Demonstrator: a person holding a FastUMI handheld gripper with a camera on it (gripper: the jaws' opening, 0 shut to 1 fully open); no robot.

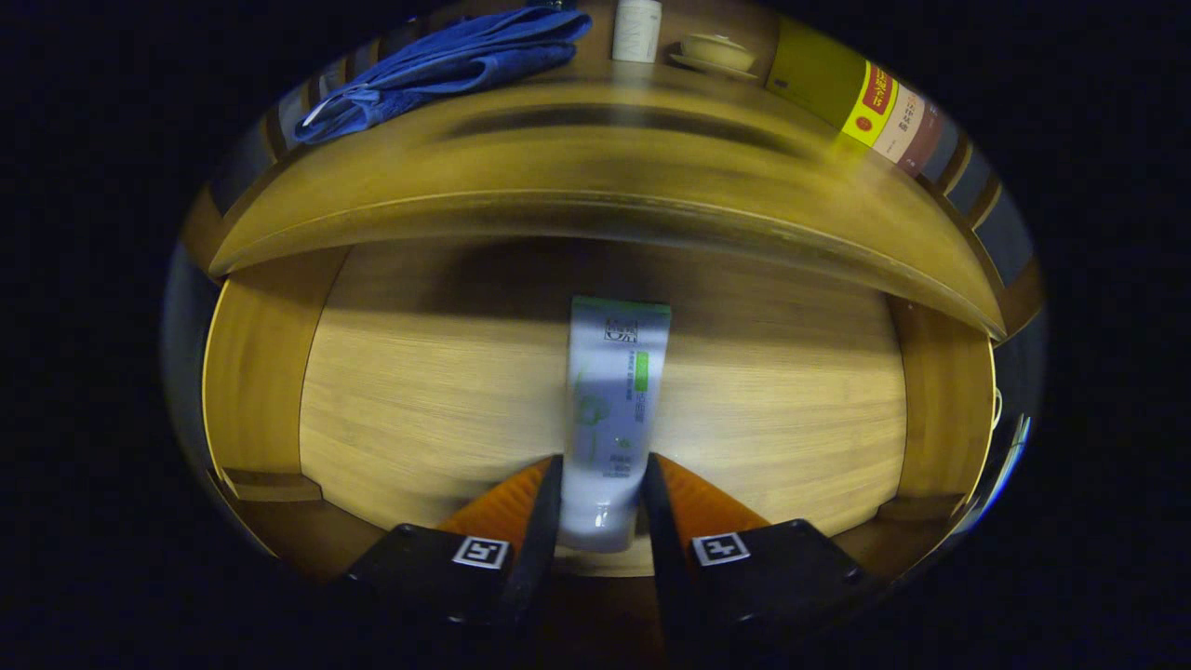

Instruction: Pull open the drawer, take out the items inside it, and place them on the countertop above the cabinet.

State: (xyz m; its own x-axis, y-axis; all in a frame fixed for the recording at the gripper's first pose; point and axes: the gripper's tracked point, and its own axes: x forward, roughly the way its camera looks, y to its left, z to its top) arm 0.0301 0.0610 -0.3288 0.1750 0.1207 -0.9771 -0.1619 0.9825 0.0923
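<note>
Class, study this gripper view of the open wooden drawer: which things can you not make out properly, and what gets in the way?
- White and green squeeze tube: its cap end is hidden between the gripper's jaws, which close on it; the print is too small.
- Wooden countertop: blurred.
- Blue folded towel, white bottle, yellow-green book: cut off by the view's edge.
- Wooden drawer: its front is hidden behind the gripper.

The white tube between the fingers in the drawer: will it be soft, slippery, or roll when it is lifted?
The white tube is probably soft plastic, so it may dent where the gripper closes on its cap end. Its glossy skin suggests it could slip. It tapers to a flat crimped far end, so it seems unlikely to roll on the drawer floor.
</note>
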